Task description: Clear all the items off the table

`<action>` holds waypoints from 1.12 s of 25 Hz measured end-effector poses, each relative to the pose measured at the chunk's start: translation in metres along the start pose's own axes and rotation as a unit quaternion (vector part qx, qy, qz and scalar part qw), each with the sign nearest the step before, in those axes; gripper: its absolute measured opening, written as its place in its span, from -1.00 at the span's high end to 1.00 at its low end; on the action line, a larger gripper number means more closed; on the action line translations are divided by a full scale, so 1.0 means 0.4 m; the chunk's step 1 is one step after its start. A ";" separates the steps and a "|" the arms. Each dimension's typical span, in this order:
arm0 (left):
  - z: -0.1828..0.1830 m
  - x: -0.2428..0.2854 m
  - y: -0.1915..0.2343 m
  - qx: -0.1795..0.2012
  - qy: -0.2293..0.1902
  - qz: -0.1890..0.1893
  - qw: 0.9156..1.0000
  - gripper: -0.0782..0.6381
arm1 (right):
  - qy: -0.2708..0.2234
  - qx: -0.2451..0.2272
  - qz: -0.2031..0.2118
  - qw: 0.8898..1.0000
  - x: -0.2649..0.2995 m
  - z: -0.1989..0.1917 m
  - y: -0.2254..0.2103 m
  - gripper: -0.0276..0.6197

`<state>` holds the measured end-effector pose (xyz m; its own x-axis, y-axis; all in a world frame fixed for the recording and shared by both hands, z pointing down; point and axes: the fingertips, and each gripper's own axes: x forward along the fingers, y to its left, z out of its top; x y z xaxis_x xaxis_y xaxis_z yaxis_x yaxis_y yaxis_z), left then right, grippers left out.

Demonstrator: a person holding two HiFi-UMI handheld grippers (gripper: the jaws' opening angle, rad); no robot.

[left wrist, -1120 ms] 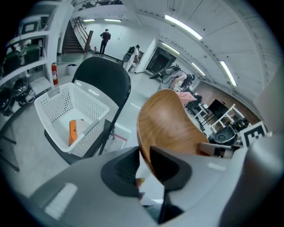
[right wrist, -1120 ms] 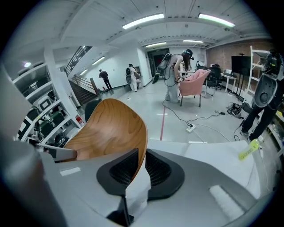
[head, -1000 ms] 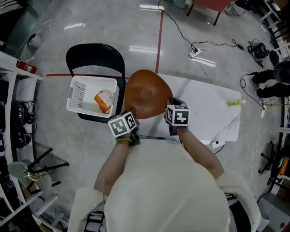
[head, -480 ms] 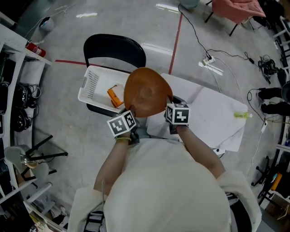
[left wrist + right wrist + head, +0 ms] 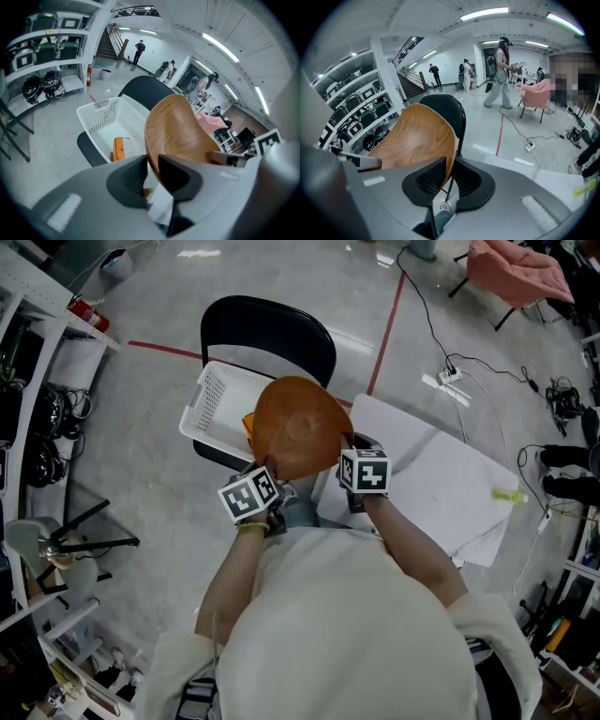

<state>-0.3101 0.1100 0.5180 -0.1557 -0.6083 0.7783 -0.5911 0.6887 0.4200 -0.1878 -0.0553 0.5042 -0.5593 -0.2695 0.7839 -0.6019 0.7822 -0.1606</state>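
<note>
A large wooden bowl (image 5: 298,427) hangs in the air between both grippers, over the near edge of a white basket (image 5: 217,401). My left gripper (image 5: 265,474) is shut on the bowl's left rim (image 5: 152,157). On the opposite rim (image 5: 449,176) my right gripper (image 5: 349,457) is shut too. The bowl (image 5: 180,136) tilts, its hollow facing up in the right gripper view (image 5: 415,140). An orange packet (image 5: 118,148) lies inside the basket (image 5: 101,119), which rests on a black chair (image 5: 267,334).
A table under a white cloth (image 5: 441,488) stands to the right, with a small yellow-green item (image 5: 506,494) near its far edge. Shelving (image 5: 37,381) lines the left side. Cables and a power strip (image 5: 448,376) lie on the floor. People stand far off (image 5: 499,70).
Both grippers have carried the bowl leftwards, from above the table's corner to over the basket on the chair. The grip on both rims is unchanged.
</note>
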 end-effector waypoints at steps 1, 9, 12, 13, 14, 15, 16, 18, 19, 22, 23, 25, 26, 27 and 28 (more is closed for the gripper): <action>0.005 -0.003 0.015 -0.003 -0.001 0.002 1.000 0.57 | 0.001 -0.003 0.003 1.000 0.008 0.004 0.015 0.76; 0.044 -0.019 0.138 -0.031 -0.007 0.021 0.999 0.57 | 0.018 -0.026 0.023 0.999 0.082 0.028 0.136 0.76; 0.061 -0.020 0.182 -0.045 -0.008 0.027 0.999 0.57 | 0.024 -0.034 0.029 0.999 0.113 0.043 0.179 0.77; 0.066 -0.020 0.195 -0.049 -0.009 0.028 0.998 0.57 | 0.024 -0.037 0.031 0.999 0.123 0.049 0.191 0.77; 0.072 -0.019 0.208 -0.052 -0.009 0.030 0.998 0.57 | 0.025 -0.039 0.032 0.998 0.132 0.054 0.203 0.77; 0.077 -0.019 0.220 -0.054 -0.010 0.031 0.998 0.57 | 0.026 -0.041 0.034 0.998 0.141 0.058 0.215 0.77; 0.083 -0.018 0.233 -0.056 -0.010 0.033 0.998 0.57 | 0.028 -0.042 0.035 0.998 0.150 0.062 0.227 0.77; 0.093 -0.014 0.259 -0.061 -0.009 0.036 0.997 0.57 | 0.031 -0.044 0.037 0.998 0.170 0.068 0.250 0.77; 0.099 -0.011 0.272 -0.064 -0.009 0.038 0.997 0.57 | 0.033 -0.045 0.038 0.998 0.181 0.070 0.260 0.77; 0.115 0.000 0.300 -0.071 -0.009 0.043 0.997 0.58 | 0.039 -0.047 0.042 0.997 0.212 0.079 0.282 0.77; 0.119 0.005 0.307 -0.073 -0.009 0.045 0.996 0.58 | 0.041 -0.048 0.042 0.997 0.222 0.081 0.286 0.77; 0.125 0.019 0.323 -0.078 -0.007 0.048 0.996 0.58 | 0.044 -0.051 0.043 0.997 0.245 0.087 0.295 0.77; 0.129 0.027 0.332 -0.080 -0.005 0.050 0.996 0.58 | 0.046 -0.052 0.044 0.997 0.258 0.090 0.299 0.77; 0.133 0.037 0.341 -0.082 -0.004 0.052 0.995 0.58 | 0.048 -0.052 0.044 0.996 0.272 0.093 0.304 0.77; 0.137 0.045 0.350 -0.083 -0.002 0.054 0.995 0.58 | 0.050 -0.051 0.046 0.996 0.285 0.097 0.308 0.78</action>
<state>-0.4391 0.1738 0.5654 -0.2145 -0.5288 0.8212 -0.4328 0.8052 0.4054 -0.3479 -0.0115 0.5506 -0.5471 -0.1411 0.8251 -0.4862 0.8559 -0.1761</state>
